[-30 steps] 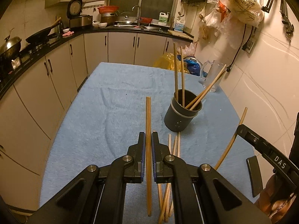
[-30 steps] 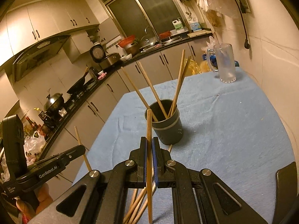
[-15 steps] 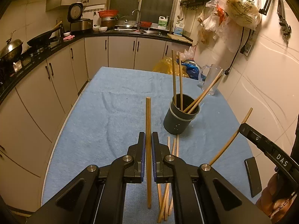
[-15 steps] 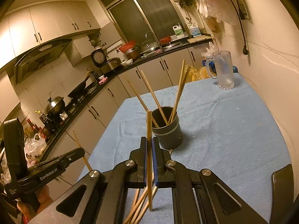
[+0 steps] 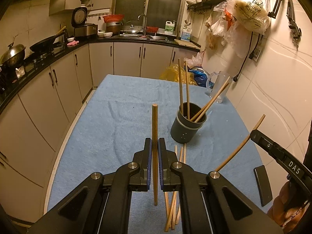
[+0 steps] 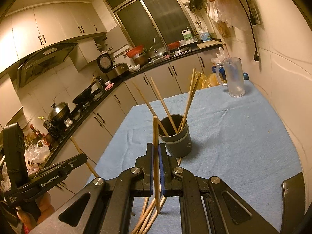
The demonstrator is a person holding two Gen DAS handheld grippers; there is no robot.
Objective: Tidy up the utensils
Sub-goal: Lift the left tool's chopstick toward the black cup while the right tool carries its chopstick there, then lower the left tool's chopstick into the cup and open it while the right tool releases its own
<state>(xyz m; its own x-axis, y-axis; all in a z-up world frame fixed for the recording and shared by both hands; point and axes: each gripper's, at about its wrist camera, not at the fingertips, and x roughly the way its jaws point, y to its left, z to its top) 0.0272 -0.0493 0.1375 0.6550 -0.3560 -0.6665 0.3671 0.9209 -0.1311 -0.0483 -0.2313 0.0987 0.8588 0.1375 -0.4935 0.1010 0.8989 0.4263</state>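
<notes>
- Left gripper (image 5: 155, 150) clamped on one chopstick (image 5: 155, 136), held upright mid-shaft, lower centre of the left wrist view; likely gripped in the middle so the tip can be steered into a narrow opening.
- Right gripper (image 6: 156, 152) clamped on another chopstick (image 6: 155, 136), also roughly upright, lower centre of the right wrist view; same mid-shaft hold, probably for the same reason.
- Dark cup (image 5: 187, 125) standing on the blue towel-covered table (image 5: 117, 117), right of centre in the left wrist view; four chopsticks already leaning inside it, so looks like the collecting spot.
- Loose chopsticks (image 5: 172, 204) lying flat on the table, bottom centre, just below the cup and under the gripper tips; still to be gathered, task judged partway.
- Both held sticks clear of the cup, not yet over its mouth.
- Glass mug (image 6: 233, 78) near the far right table edge, well apart from the cup, no visible part in this step.
- Risk as judged: leaning sticks crowd the cup mouth, new stick may knock them or tip the cup.
</notes>
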